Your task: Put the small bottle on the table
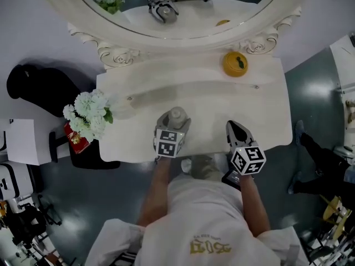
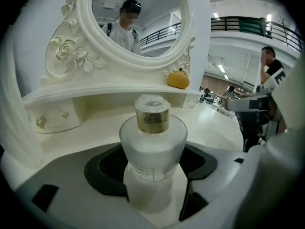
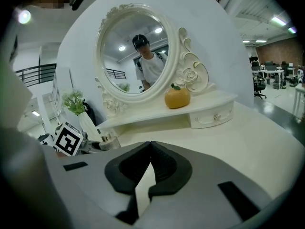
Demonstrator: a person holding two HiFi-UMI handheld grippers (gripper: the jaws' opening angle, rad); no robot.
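My left gripper (image 2: 152, 168) clamps the small bottle (image 2: 152, 142); its label (image 2: 142, 171) is illegible. My right gripper (image 3: 150, 151) is closed, empty.

A: Where was the small bottle (image 1: 177, 114)?
B: Between the left gripper's (image 1: 176, 122) jaws, above the table's (image 1: 211, 101) front; the right gripper (image 1: 237, 129) was to its right.
A: And behind?
B: The mirror (image 1: 183, 7); a round ornament (image 1: 235, 63) below it, right; flowers (image 1: 89, 112) at the table's left edge.

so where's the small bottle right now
In the head view the small bottle sits left of centre, clamped in the left gripper at the front of the table, left of the right gripper.
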